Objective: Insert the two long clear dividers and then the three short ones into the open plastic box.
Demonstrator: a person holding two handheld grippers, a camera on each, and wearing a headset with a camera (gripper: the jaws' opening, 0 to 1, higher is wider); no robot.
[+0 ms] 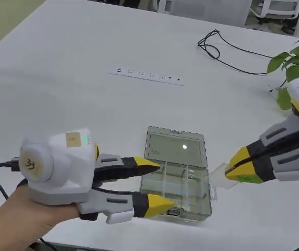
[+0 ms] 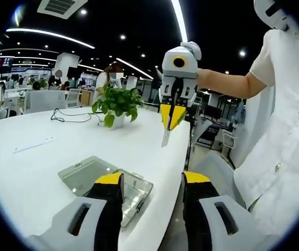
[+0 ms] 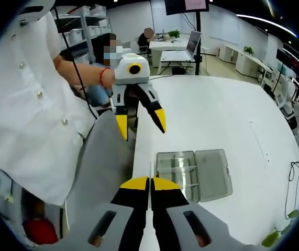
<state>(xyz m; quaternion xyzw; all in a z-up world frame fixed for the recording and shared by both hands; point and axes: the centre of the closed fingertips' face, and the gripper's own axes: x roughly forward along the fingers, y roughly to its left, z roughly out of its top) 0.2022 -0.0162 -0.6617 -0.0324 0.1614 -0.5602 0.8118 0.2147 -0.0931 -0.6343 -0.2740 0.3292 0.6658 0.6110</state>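
The open clear plastic box (image 1: 191,210) lies near the table's front edge, its lid (image 1: 175,146) folded back flat. Clear partitions show inside its tray. My left gripper (image 1: 154,184) is open just left of the box, nothing between its yellow tips. My right gripper (image 1: 237,168) hovers right of the box, shut on a small clear divider (image 1: 220,172) that sticks out toward the tray. In the left gripper view the right gripper (image 2: 171,116) hangs above the table with the divider (image 2: 166,137) pointing down. The right gripper view shows the left gripper (image 3: 140,119) open beyond the box (image 3: 176,168).
A white power strip (image 1: 149,74) lies at mid table, with a black cable (image 1: 228,49) and a potted plant (image 1: 296,63) at the far right. The table's front edge (image 1: 191,230) runs just below the box. The person's white shirt (image 3: 29,104) is close by.
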